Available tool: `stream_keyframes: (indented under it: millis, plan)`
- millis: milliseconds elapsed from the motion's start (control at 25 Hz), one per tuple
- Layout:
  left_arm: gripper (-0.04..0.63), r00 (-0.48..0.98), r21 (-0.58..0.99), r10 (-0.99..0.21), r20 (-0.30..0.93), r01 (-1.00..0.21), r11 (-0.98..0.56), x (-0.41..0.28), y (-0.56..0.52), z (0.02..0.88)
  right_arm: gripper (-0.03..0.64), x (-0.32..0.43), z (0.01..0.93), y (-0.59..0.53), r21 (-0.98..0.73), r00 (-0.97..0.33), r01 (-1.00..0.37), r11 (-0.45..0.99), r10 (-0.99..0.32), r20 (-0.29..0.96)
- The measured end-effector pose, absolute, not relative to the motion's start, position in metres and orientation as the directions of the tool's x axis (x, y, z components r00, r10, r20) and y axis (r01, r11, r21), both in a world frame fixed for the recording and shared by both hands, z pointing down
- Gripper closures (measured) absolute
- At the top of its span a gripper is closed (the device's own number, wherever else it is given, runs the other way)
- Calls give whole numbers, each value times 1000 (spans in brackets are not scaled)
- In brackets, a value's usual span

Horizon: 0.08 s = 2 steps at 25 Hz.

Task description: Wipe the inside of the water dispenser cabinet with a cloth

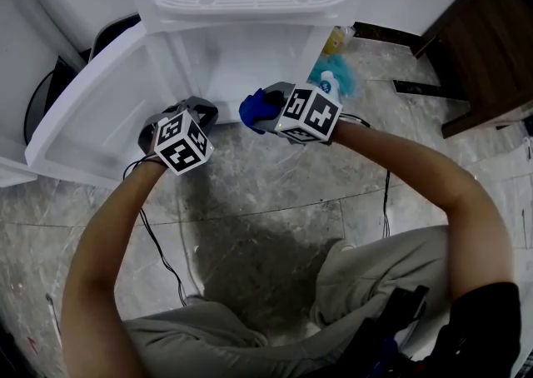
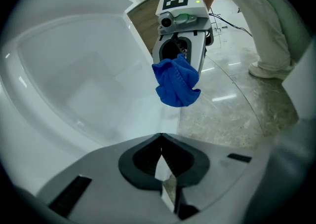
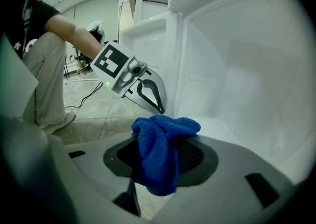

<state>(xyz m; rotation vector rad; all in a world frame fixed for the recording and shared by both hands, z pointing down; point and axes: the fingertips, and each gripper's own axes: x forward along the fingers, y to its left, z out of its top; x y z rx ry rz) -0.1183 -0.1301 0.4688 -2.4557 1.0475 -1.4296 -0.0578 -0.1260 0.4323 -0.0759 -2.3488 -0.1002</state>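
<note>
Facing the open water dispenser cabinet (image 1: 250,56), straight ahead of both tools and nearer the right gripper (image 1: 273,110). Clamping the bunched blue cloth (image 1: 254,110) there, just outside the opening. Beside it, left gripper (image 1: 198,111) pinched together, empty. Hanging slack downward, as seen only from the left gripper view.
</note>
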Motion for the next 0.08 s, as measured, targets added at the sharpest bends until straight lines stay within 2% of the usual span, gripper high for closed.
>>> stream_keyframes:
  millis: [80]
  plan:
    - [589,317,-417,-611,725,-504,-756,-118,-129,469,455,-59,433,-125,56,-700,96,994,27,714]
